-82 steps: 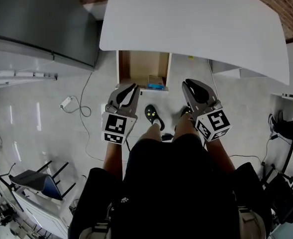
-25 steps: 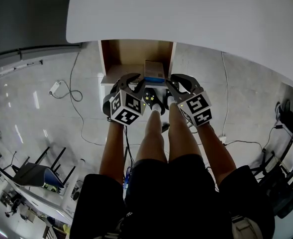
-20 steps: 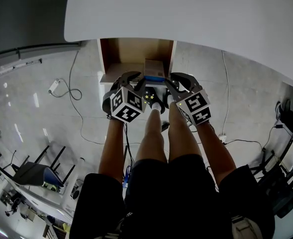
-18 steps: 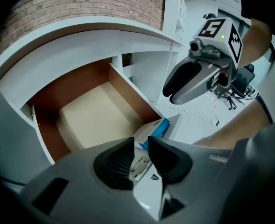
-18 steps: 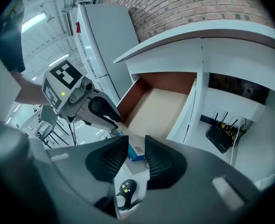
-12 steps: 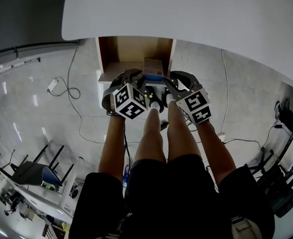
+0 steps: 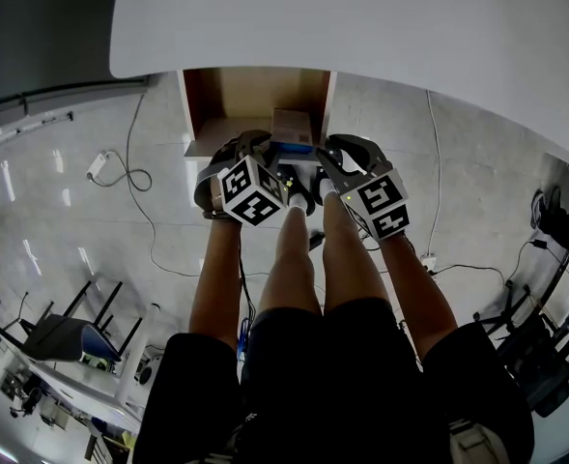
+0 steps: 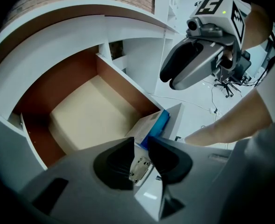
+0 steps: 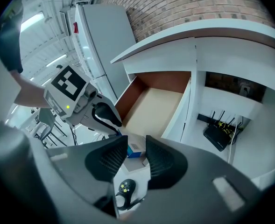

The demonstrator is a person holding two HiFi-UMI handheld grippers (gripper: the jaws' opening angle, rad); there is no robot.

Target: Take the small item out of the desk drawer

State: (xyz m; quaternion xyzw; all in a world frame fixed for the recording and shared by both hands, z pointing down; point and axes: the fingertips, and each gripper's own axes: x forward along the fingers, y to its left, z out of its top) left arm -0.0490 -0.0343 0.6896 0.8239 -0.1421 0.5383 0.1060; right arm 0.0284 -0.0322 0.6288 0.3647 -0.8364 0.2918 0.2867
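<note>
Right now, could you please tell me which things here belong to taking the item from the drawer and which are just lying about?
Job: open desk drawer; small blue-and-white box at its front corner.
Lying about: floor cable; router; chair.
</note>
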